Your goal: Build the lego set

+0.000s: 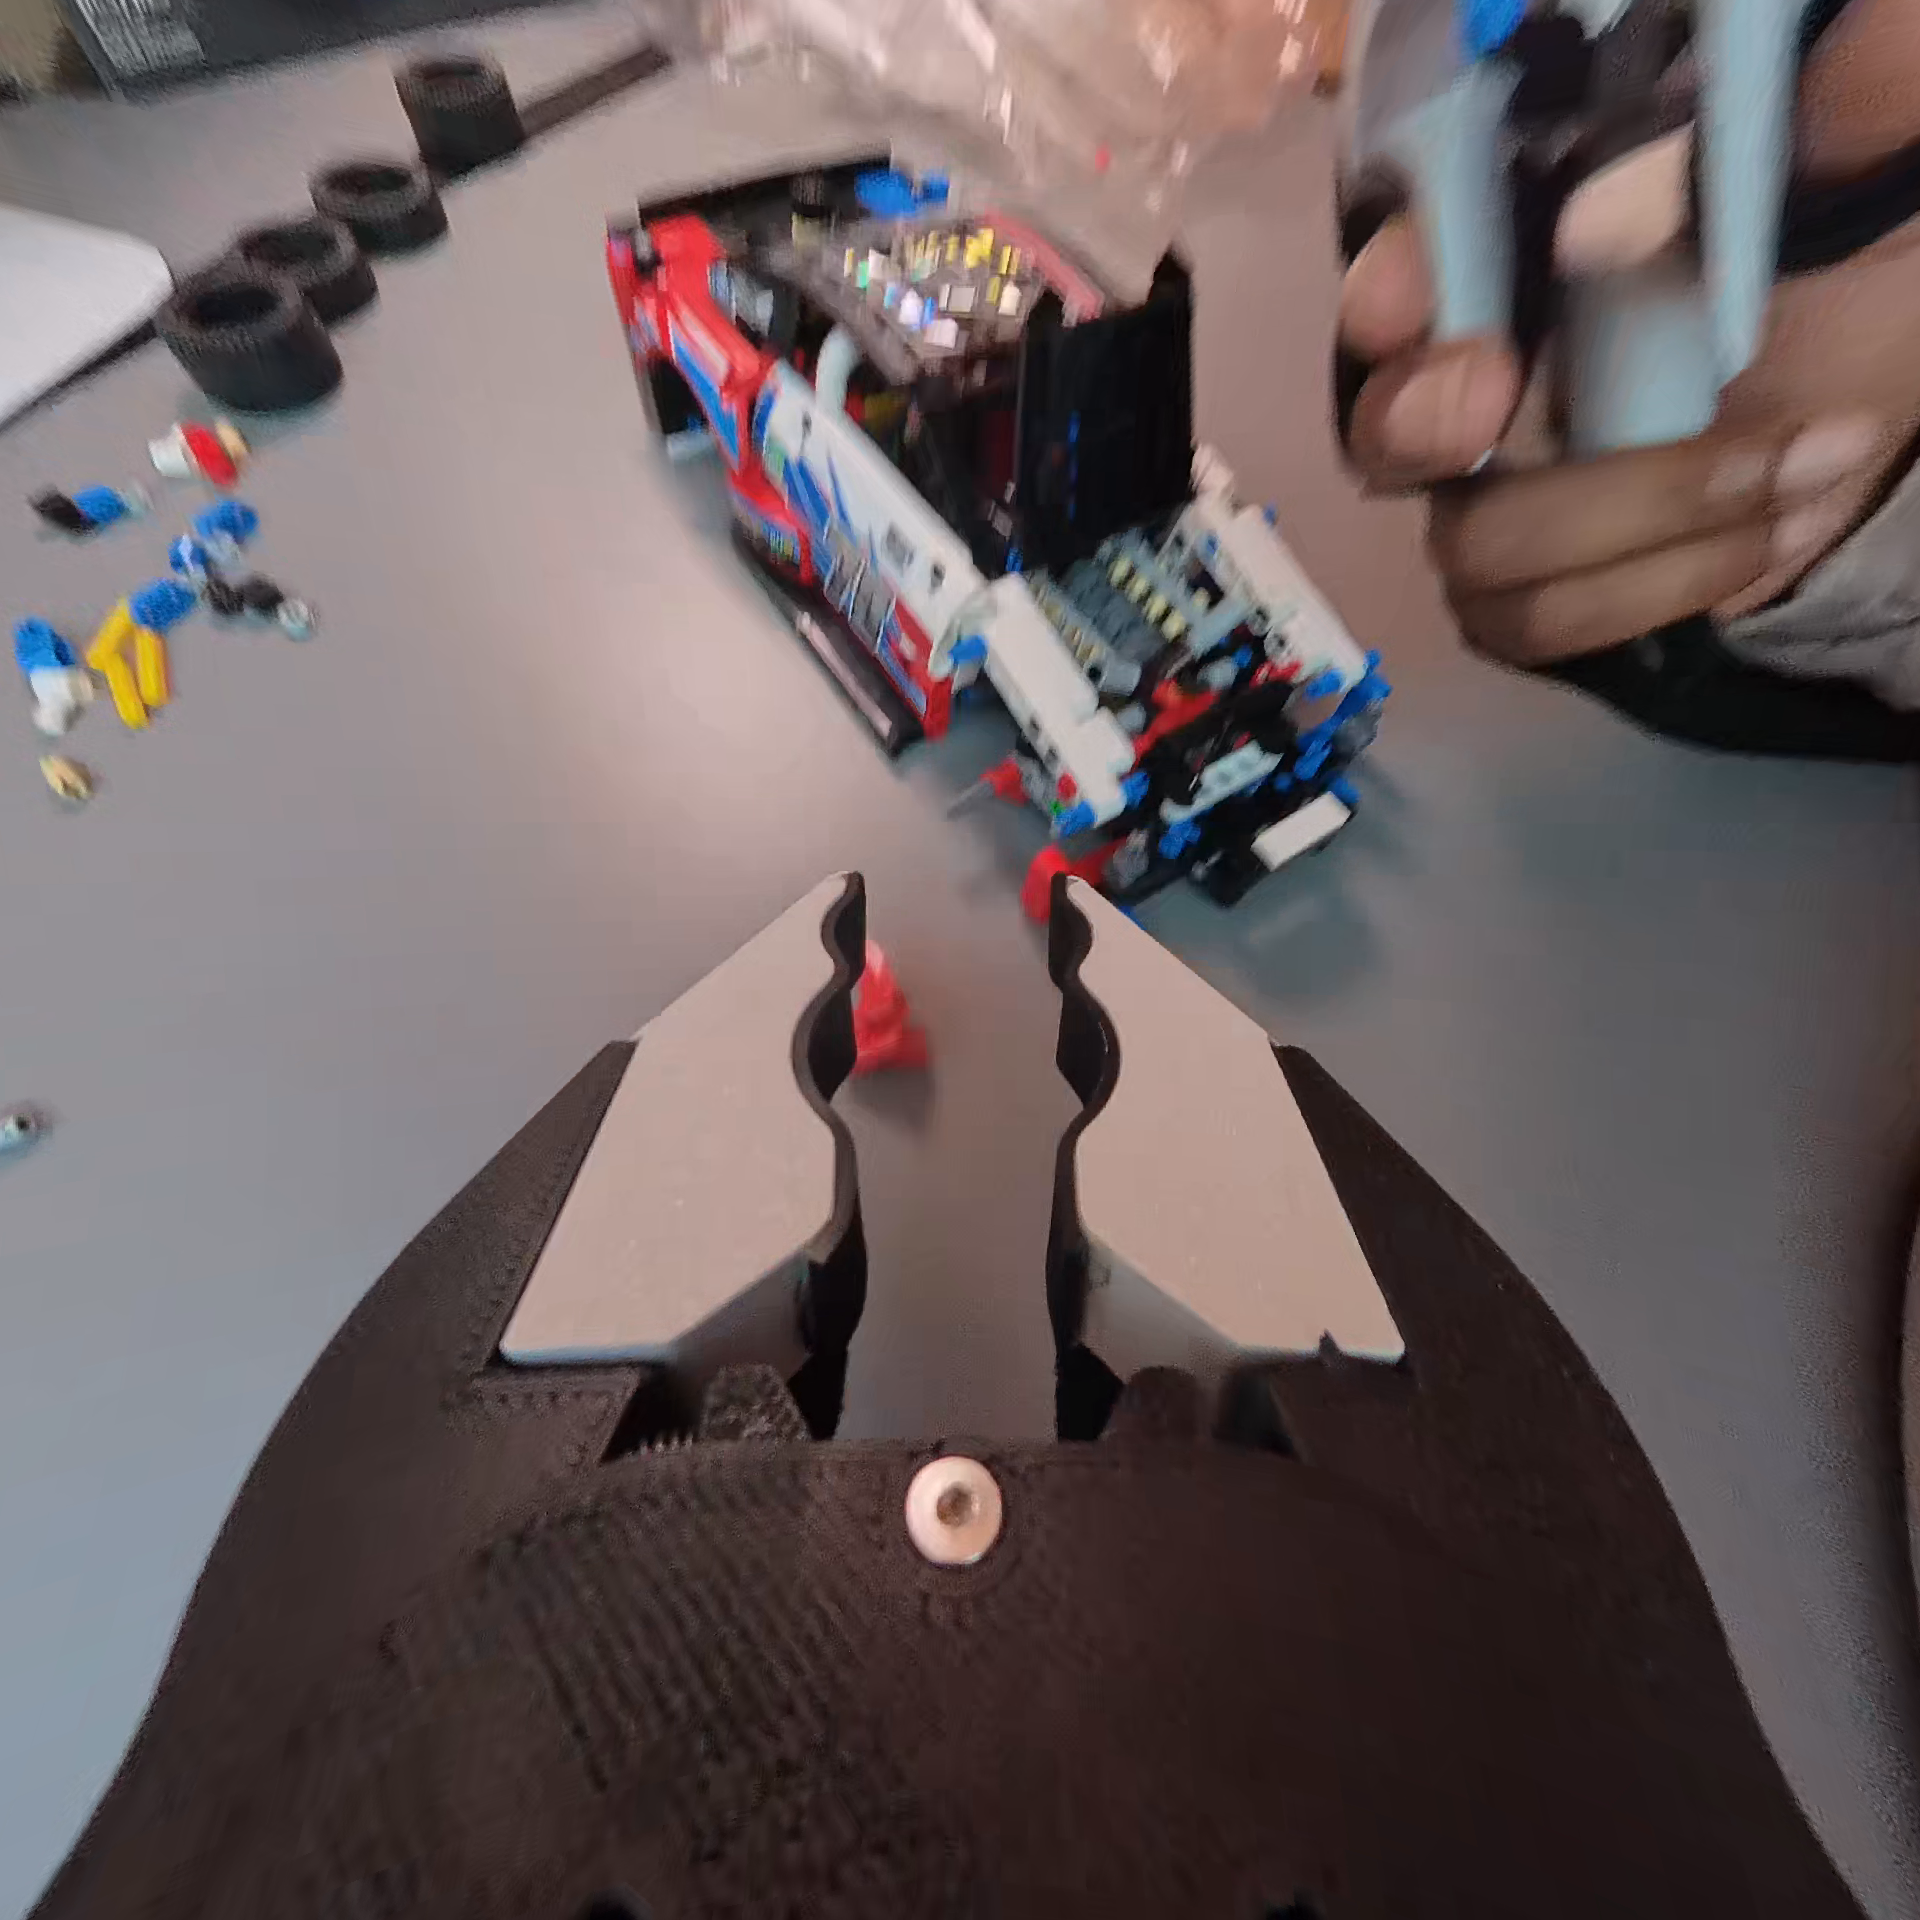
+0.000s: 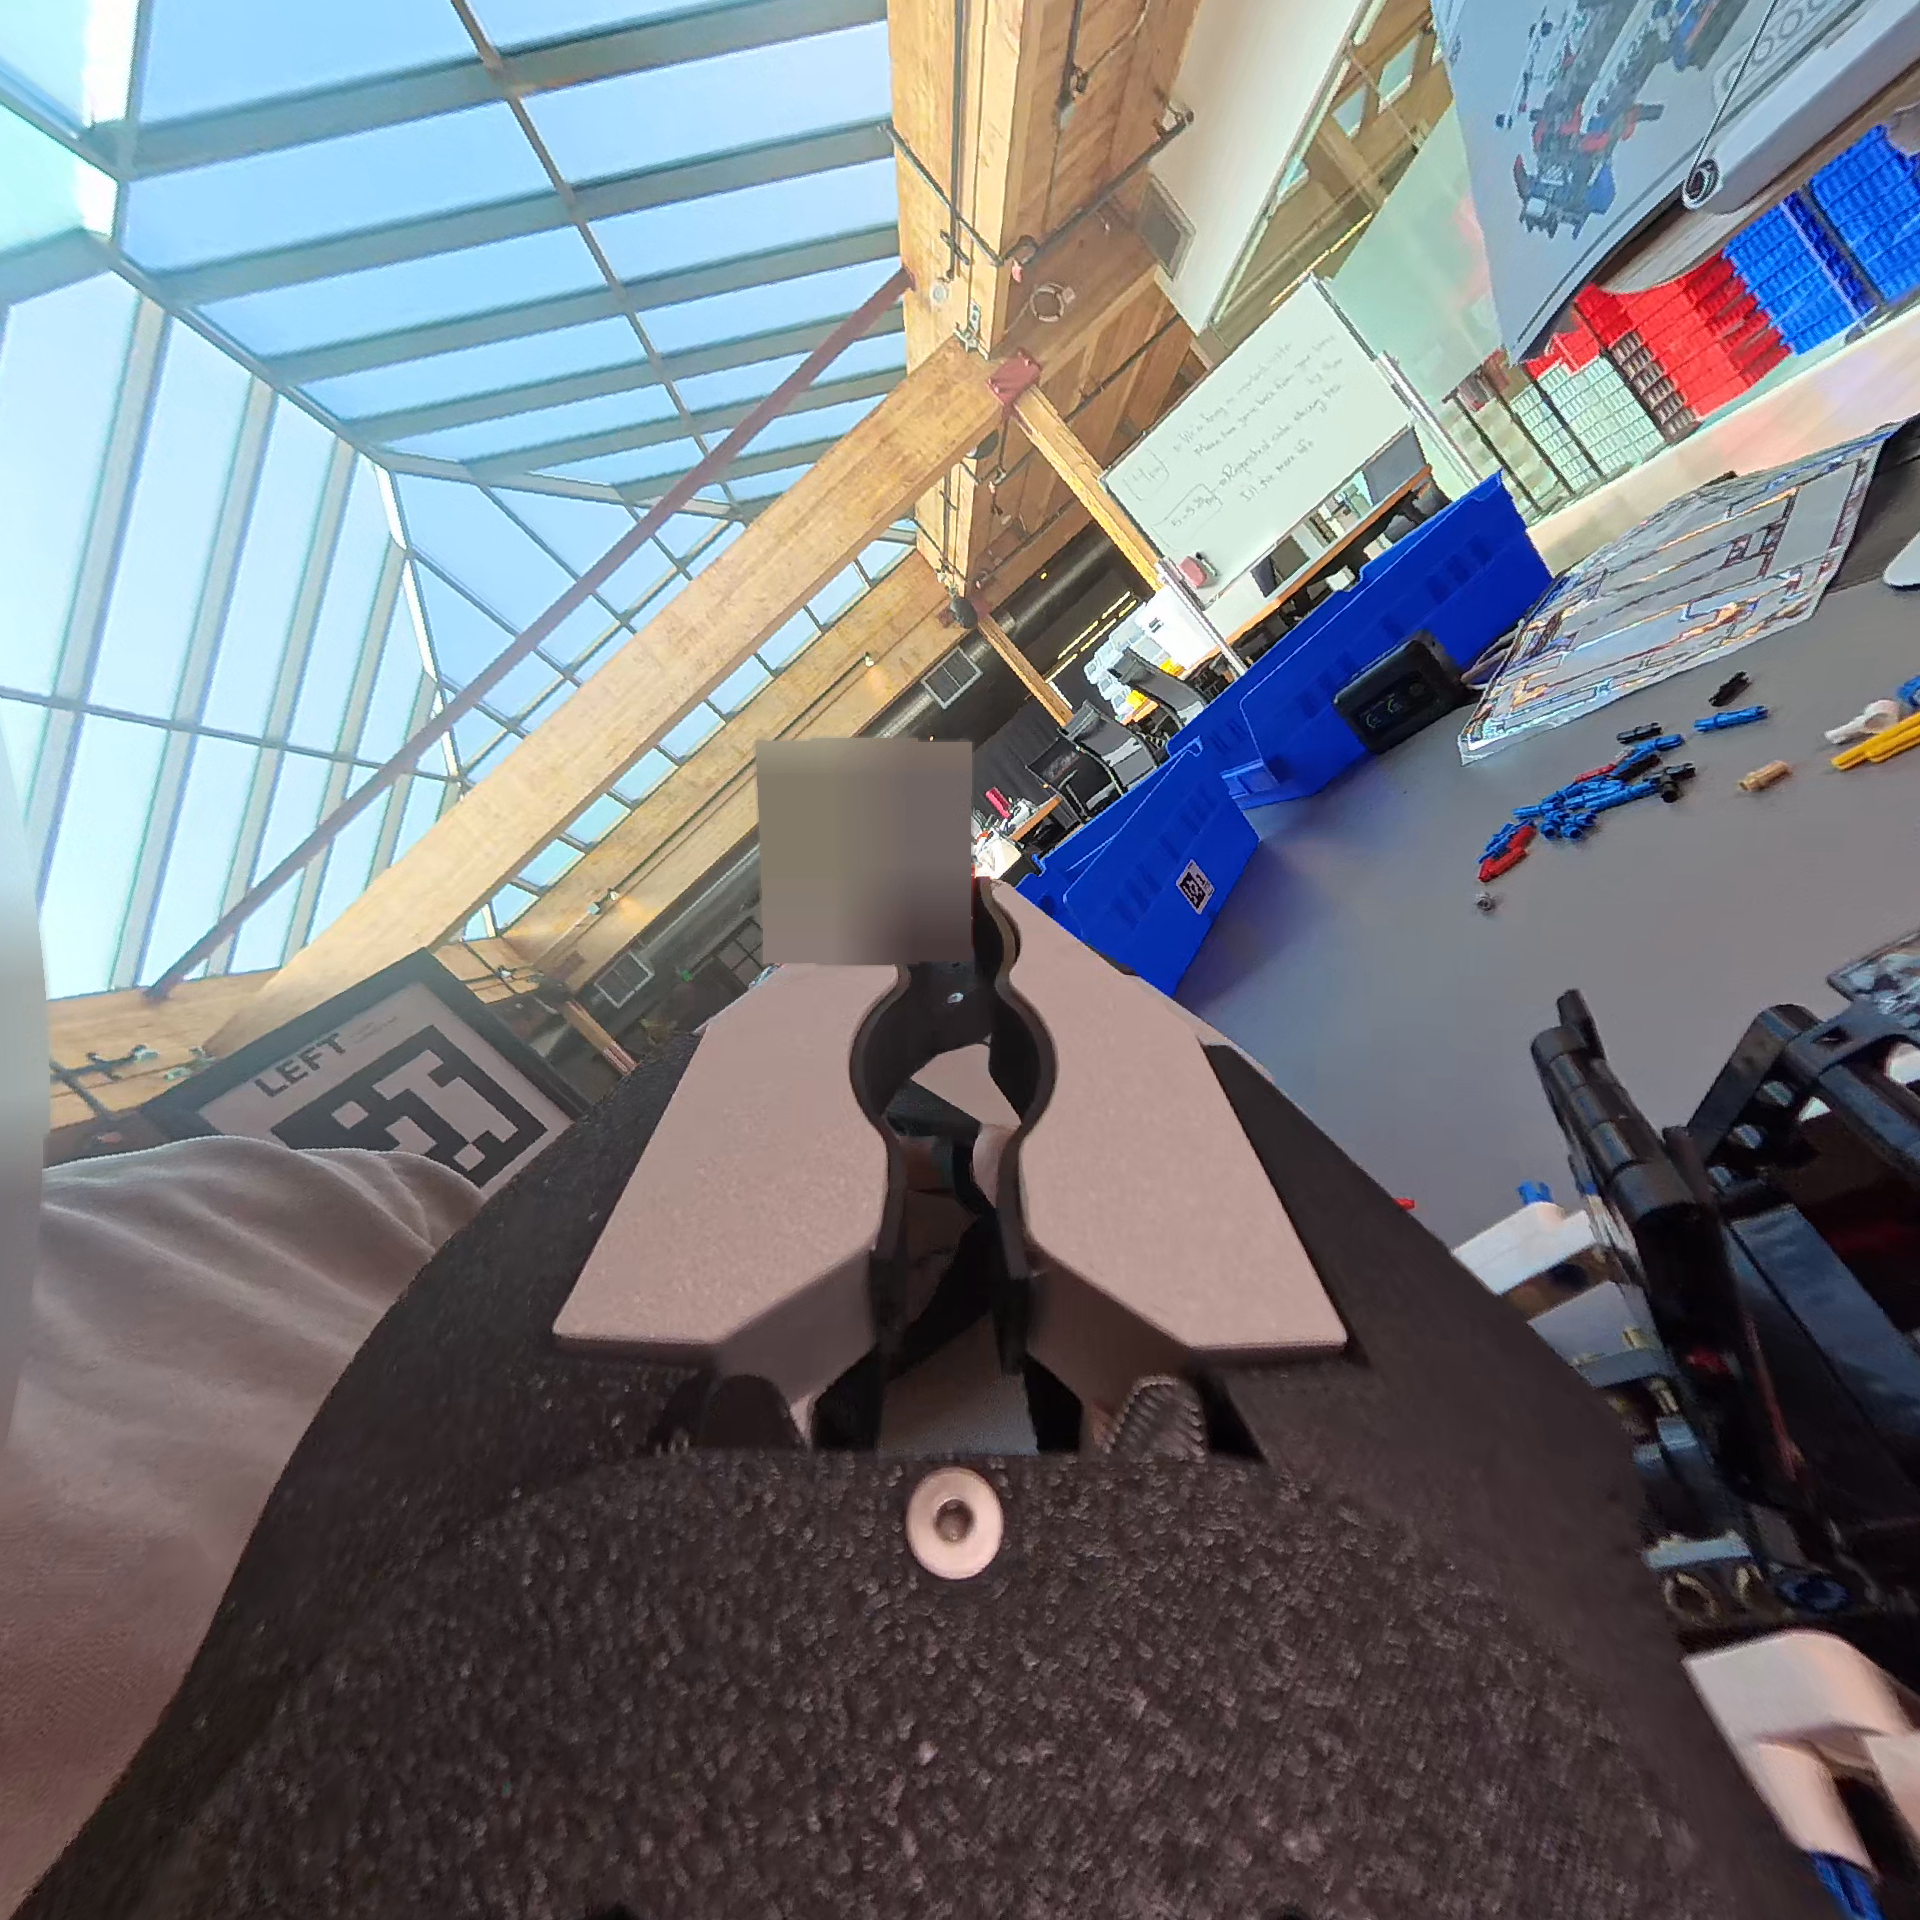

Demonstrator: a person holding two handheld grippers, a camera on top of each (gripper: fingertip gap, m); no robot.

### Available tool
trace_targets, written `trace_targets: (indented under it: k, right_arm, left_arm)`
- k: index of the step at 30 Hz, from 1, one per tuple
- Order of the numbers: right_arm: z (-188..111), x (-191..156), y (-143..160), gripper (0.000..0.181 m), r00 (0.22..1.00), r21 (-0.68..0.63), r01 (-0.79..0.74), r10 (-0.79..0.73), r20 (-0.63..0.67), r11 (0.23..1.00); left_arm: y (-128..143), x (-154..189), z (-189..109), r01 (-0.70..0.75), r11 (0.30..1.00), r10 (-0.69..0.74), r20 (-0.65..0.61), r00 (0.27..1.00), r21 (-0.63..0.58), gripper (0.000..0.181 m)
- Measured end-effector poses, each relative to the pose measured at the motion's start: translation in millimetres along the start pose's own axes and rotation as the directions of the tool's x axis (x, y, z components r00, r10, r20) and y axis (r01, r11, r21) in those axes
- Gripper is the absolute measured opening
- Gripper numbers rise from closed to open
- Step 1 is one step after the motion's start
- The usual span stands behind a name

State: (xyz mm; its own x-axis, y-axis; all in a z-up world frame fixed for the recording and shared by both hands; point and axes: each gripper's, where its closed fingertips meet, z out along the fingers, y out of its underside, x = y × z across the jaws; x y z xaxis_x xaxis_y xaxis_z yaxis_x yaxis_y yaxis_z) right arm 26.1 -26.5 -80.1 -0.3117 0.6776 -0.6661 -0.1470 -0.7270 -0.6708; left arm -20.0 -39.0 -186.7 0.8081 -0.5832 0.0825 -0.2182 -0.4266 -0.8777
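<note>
Partly built lego truck [image 1: 935,499] is lying on the grey table, red-and-white side panel facing up-left, black cab section standing upright mid-body, chassis end with blue pins and grey gears pointing toward the camera. Four black tyres [image 1: 249,338] are sitting loose in a row, well apart from it on the left. Small red piece [image 1: 888,1013] is lying alone just short of the chassis end. Loose blue, yellow, red and white parts [image 1: 135,613] are lying scattered on the far left.

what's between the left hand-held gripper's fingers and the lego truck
In the left wrist view, a small red lego piece lies on the grey table, short of the lego truck.
</note>
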Motion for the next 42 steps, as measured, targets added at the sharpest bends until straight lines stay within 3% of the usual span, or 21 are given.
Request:
trace_targets:
  k: [1,4,8,16,21,24,29,30,32,33,35,40,42]
  right_arm:
    - [0.9,-0.2,0.1,0.004,1.000,0.007,-0.012,0.012,-0.001,1.000]
    - [5.2,-2.3,4.7,0.006,1.000,0.010,-0.031,0.031,0.002,0.999]
    - [6.0,-0.8,3.0,0.004,0.999,0.051,-0.016,0.018,-0.033,0.999]
    - [4.1,2.8,1.7,0.004,0.994,0.059,0.060,-0.054,-0.092,0.997]
    - [4.1,3.0,3.7,0.004,0.951,0.052,0.252,-0.237,-0.200,0.966]
    - [5.1,1.7,1.4,0.004,0.971,0.090,0.176,-0.158,-0.180,0.980]
    - [5.7,0.3,-5.0,0.004,0.972,0.102,0.181,-0.162,-0.171,0.978]
    - [-3.8,1.2,-31.3,0.004,0.966,0.241,0.203,-0.154,-0.209,0.949]
    - [-27.3,-5.9,-85.5,0.005,0.963,0.371,0.232,-0.160,-0.215,0.899]
    - [-33.5,-12.9,-96.1,0.005,0.939,0.354,0.318,-0.239,-0.248,0.880]
    - [-37.5,-14.0,-91.1,0.005,0.907,0.285,0.389,-0.311,-0.284,0.876]
    - [-45.2,8.3,-86.6,0.004,0.929,0.225,0.303,-0.235,-0.286,0.926]
    - [-34.2,4.4,-74.3,0.004,0.944,0.207,0.278,-0.227,-0.240,0.938]
  left_arm:
    - [-22.2,9.0,-5.0,-0.007,0.995,0.009,-0.017,1.000,0.102,0.030]
    - [-73.8,31.9,-15.9,-0.054,0.954,0.061,-0.013,0.998,0.295,0.020]
    - [-94.8,44.7,-12.9,-0.104,0.937,0.107,0.011,0.994,0.334,0.009]
    - [-98.6,43.0,-9.3,-0.074,0.933,0.074,0.015,0.997,0.352,0.003]
    - [-93.9,42.4,-7.9,-0.085,0.936,0.072,0.050,0.996,0.341,0.000]
    - [-94.3,43.3,-8.8,-0.162,0.923,0.126,0.125,0.984,0.350,0.000]
    - [-94.7,47.6,-6.5,-0.169,0.922,0.141,0.103,0.985,0.348,0.000]
    - [-86.3,53.7,-0.8,-0.139,0.937,0.132,0.043,0.990,0.319,0.000]
    - [-54.2,62.3,16.0,-0.117,0.964,0.122,-0.004,0.993,0.239,0.000]
    - [-47.7,59.8,16.0,-0.114,0.964,0.116,0.005,0.993,0.240,0.000]
    - [-56.0,41.7,5.3,-0.074,0.963,0.073,0.014,0.997,0.260,0.000]
    - [-92.2,23.6,-12.0,0.040,0.922,-0.022,-0.051,0.998,0.385,0.000]
    - [-104.0,33.2,-8.3,0.128,0.905,-0.077,-0.141,0.987,0.406,0.016]
